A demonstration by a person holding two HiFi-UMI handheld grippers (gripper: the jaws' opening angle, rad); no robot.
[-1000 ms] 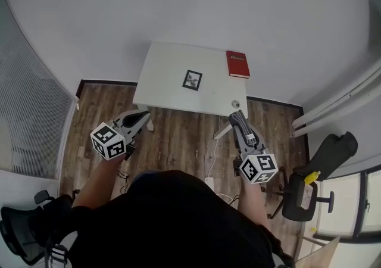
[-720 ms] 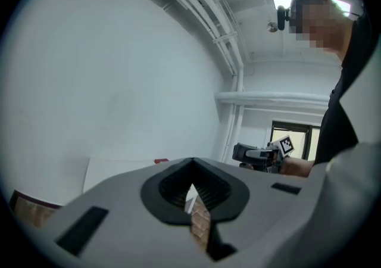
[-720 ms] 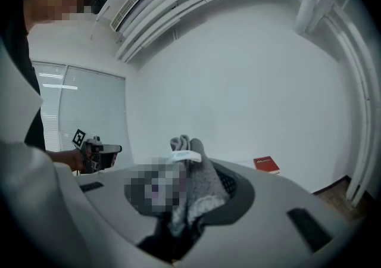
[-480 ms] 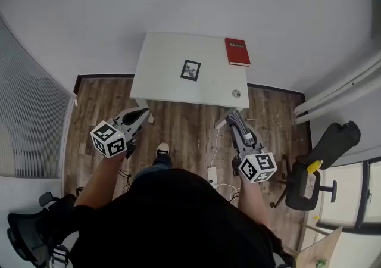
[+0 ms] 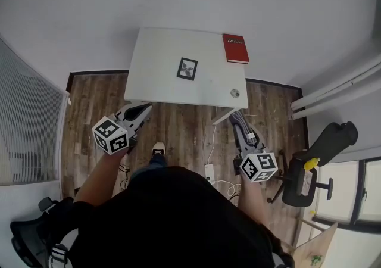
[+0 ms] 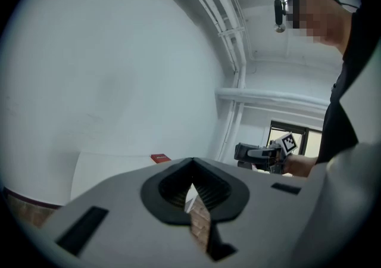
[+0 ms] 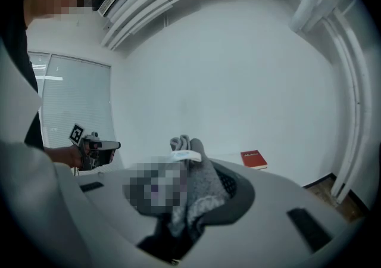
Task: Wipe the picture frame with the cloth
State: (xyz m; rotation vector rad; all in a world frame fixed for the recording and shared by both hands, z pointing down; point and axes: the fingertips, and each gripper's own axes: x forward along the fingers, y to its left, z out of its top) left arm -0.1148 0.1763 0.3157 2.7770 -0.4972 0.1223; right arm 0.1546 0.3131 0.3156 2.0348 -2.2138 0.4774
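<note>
Now, left gripper (image 5: pixel 144 108) pinched closed on nothing, right gripper (image 5: pixel 236 117) clamping the grey cloth (image 7: pixel 197 178); picture frame (image 5: pixel 187 68) lies flat mid-counter (image 5: pixel 156 79), well ahead of both, red book (image 5: pixel 236 48) nearby.

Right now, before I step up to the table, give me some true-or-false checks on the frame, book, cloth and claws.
1. The right claw grips the grey cloth. True.
2. The picture frame lies on the white table. True.
3. The red book lies on the frame. False: it lies apart, at the table's far right corner.
4. The left claw holds a second cloth. False: shut, empty.
5. The cloth touches the frame. False: both claws are over the floor, short of the table.
</note>
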